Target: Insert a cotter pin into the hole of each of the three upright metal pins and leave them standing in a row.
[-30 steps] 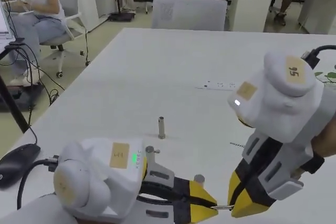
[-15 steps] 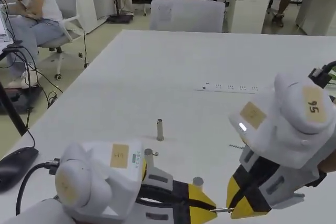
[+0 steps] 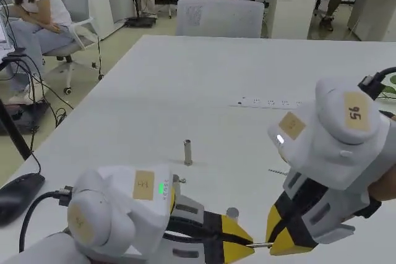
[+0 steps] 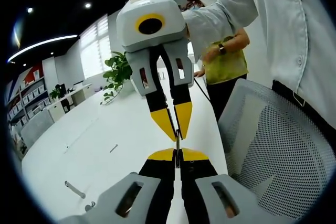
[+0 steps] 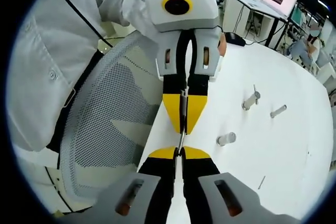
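white tabletop [image 3: 154, 91]: task judged abt 1/3 done. left gripper [image 3: 242, 246] & right gripper [image 3: 274, 241] are held tip to tip near the front edge, each pinching one end of a thin wire cotter pin [image 3: 260, 245] carried between them, just above the tabletop. three short upright grey metal pins [image 3: 187, 151] are seen standing in a loose row. the middle pin [image 3: 176, 182] appears already fitted w/ a cotter, though it is too small to be sure. the near pin [image 3: 232, 212] & far one look unfilled, so 2 left. a spare cotter pin [image 3: 277, 171] is left lying near the right gripper. vs earlier: both grips unchanged, right gripper body swung slightly, metal pins unmoved.
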Demonstrator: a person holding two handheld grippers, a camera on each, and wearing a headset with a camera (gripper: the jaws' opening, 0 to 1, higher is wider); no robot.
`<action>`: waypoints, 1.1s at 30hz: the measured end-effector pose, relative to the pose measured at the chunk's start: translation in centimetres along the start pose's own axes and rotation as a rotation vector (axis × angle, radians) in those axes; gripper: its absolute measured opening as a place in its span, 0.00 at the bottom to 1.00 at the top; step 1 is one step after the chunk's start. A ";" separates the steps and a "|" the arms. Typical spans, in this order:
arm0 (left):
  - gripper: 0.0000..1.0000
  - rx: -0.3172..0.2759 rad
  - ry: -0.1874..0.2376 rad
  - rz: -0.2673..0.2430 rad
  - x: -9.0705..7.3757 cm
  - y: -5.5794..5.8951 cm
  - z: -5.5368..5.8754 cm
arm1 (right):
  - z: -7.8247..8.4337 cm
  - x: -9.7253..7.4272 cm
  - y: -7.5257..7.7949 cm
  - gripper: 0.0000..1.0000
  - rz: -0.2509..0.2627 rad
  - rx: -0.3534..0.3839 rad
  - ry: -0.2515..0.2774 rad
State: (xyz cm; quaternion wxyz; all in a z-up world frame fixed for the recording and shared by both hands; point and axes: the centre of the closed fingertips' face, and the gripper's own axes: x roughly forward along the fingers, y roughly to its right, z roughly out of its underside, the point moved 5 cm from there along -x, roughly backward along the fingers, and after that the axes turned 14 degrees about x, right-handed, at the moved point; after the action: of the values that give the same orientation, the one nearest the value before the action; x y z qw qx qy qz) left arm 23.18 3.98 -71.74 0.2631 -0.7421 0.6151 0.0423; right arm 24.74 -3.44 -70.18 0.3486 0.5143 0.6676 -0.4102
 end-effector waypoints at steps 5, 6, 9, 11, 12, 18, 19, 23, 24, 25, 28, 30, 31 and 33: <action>0.00 -0.014 0.003 0.002 0.0 0.0 0.1 | 0.0 0.1 0.1 0.05 0.005 -0.005 0.001; 0.00 -0.015 0.003 0.002 0.0 0.0 0.1 | 0.0 0.2 0.1 0.05 0.006 -0.007 -0.001; 0.00 -0.024 0.005 0.005 0.1 0.0 0.2 | 0.1 0.2 0.1 0.04 0.005 -0.007 -0.003; 0.00 -0.030 0.006 0.005 0.1 0.0 0.2 | 0.1 0.3 0.1 0.04 0.007 -0.006 -0.002; 0.00 -0.033 0.007 0.004 0.1 0.0 0.2 | 0.1 0.2 0.2 0.04 0.008 -0.004 0.000; 0.01 -0.052 0.015 0.003 0.2 -0.2 0.3 | 0.2 0.2 0.4 0.04 0.012 0.010 0.010; 0.01 -0.060 0.015 0.001 0.2 -0.2 0.4 | 0.2 0.2 0.4 0.04 0.014 0.011 0.012; 0.01 -0.104 0.030 -0.005 0.1 -0.5 0.6 | 0.2 0.2 0.7 0.03 0.021 0.027 0.026; 0.02 -0.115 0.032 -0.009 0.1 -0.6 0.6 | 0.2 0.2 0.8 0.03 0.024 0.032 0.035; 0.03 -0.118 0.033 -0.014 0.1 -0.7 0.7 | 0.2 0.2 0.8 0.03 0.021 0.038 0.040; 0.09 -0.150 0.031 -0.017 0.2 -0.8 1.1 | 0.3 0.3 0.9 0.03 0.024 0.051 0.047; 0.12 -0.175 0.035 -0.015 0.2 -0.8 1.5 | 0.6 0.4 1.1 0.03 0.028 0.059 0.048; 0.12 -0.188 0.033 -0.018 0.2 -0.9 1.8 | 0.7 0.4 1.2 0.03 0.030 0.062 0.048; 0.13 -0.218 0.041 -0.028 0.2 -1.2 2.3 | 1.0 0.4 1.4 0.03 0.038 0.071 0.046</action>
State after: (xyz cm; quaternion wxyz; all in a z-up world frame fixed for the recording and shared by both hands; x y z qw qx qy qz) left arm 24.95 4.98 -73.36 0.1685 -0.7757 0.6015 0.0901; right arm 26.06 -4.02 -71.23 0.3224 0.5483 0.6506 -0.4149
